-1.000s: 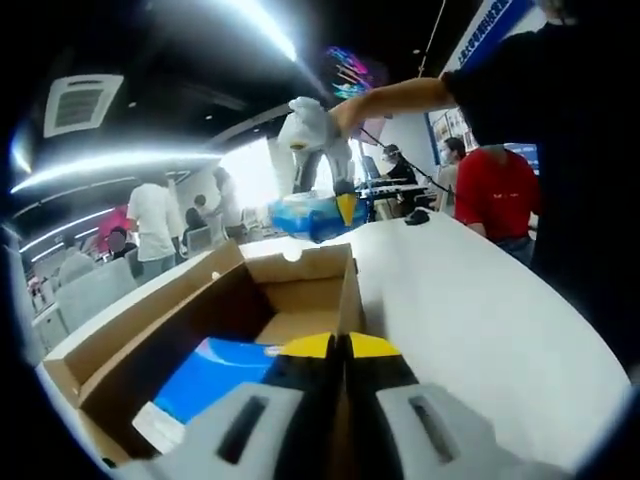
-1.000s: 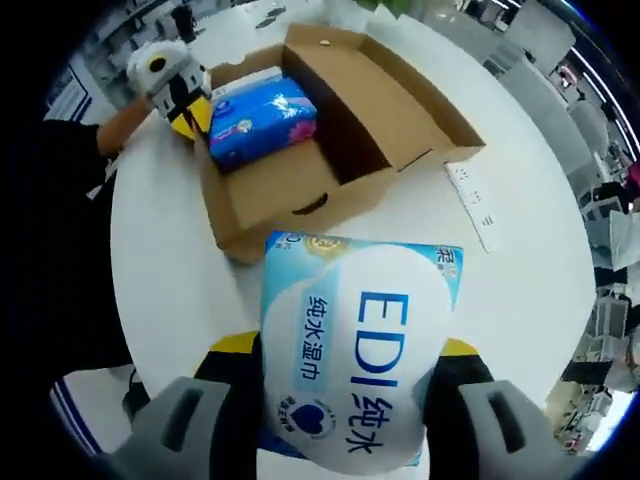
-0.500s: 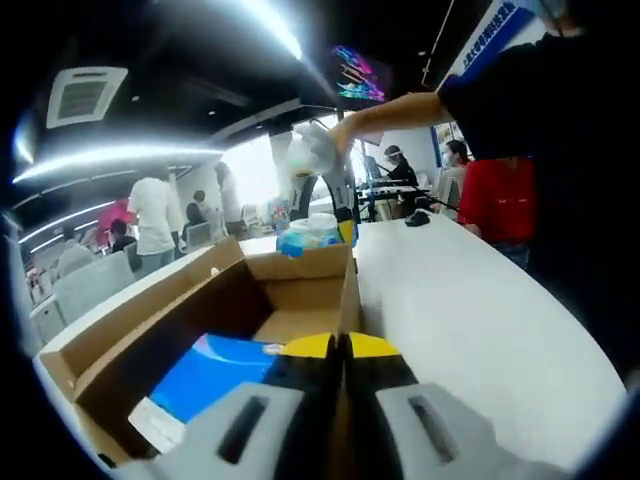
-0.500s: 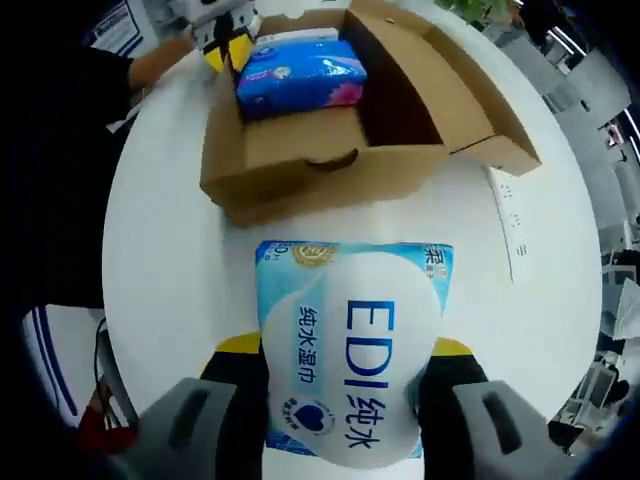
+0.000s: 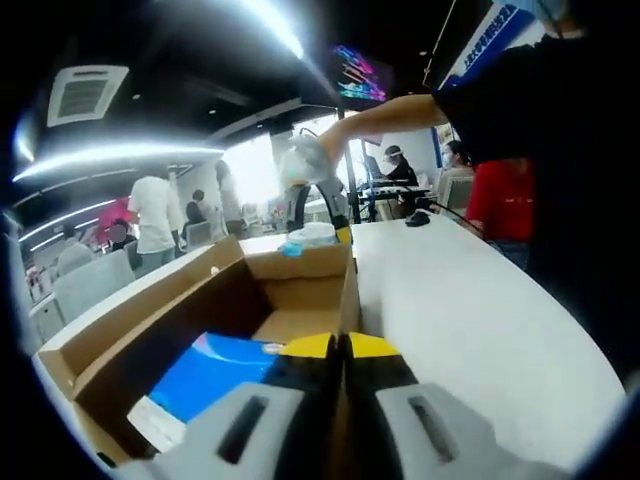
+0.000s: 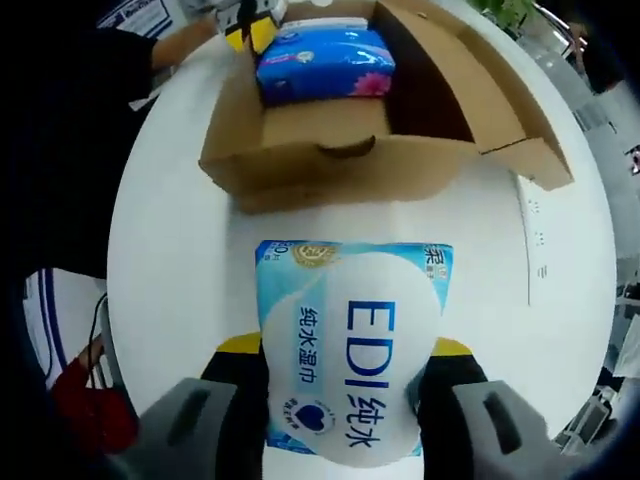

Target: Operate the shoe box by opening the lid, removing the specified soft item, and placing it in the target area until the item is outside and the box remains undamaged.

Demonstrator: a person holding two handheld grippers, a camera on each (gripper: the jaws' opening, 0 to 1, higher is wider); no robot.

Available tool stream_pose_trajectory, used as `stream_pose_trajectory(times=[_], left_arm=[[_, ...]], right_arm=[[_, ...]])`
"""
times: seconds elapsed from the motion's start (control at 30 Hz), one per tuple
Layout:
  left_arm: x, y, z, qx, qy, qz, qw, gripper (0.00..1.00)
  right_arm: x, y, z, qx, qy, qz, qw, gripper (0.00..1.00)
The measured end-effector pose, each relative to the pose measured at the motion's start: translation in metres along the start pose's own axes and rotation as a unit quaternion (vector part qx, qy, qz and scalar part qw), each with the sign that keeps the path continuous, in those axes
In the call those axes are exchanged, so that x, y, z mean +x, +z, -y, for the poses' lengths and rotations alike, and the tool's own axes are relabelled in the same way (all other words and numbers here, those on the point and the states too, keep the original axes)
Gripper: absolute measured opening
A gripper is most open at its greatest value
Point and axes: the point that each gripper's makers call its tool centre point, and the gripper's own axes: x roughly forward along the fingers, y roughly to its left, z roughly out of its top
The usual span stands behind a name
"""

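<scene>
Two grippers: right (image 6: 345, 385) clamps glossy wipes pack (image 6: 352, 350); left (image 5: 338, 350) pinched together beside cardboard box (image 6: 330, 165)

wipes pack (image 6: 350, 345): lower end hidden between right claw (image 6: 345, 400) jaws | blue pack (image 5: 215, 375): near end hidden behind left claw (image 5: 340, 350)

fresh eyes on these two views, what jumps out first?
The light-blue EDI wipes pack, clamped in the right gripper above the white table, just outside the open cardboard shoe box. A darker blue pack lies inside the box. The left gripper, jaws closed, sits at the box's edge.
</scene>
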Motion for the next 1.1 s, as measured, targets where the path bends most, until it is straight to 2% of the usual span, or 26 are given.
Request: stream_pose_trajectory(times=[0.63,1.1], left_arm=[[-0.001,0.000,0.000,-0.005,0.000,-0.001,1.0000,0.04],[-0.001,0.000,0.000,-0.006,0.000,-0.001,1.0000,0.04]], right_arm=[[0.015,-0.003,-0.005,-0.013,0.035,0.000,0.9993,0.58],[0.021,-0.003,-0.004,-0.019,0.030,-0.009,0.9993,0.61]])
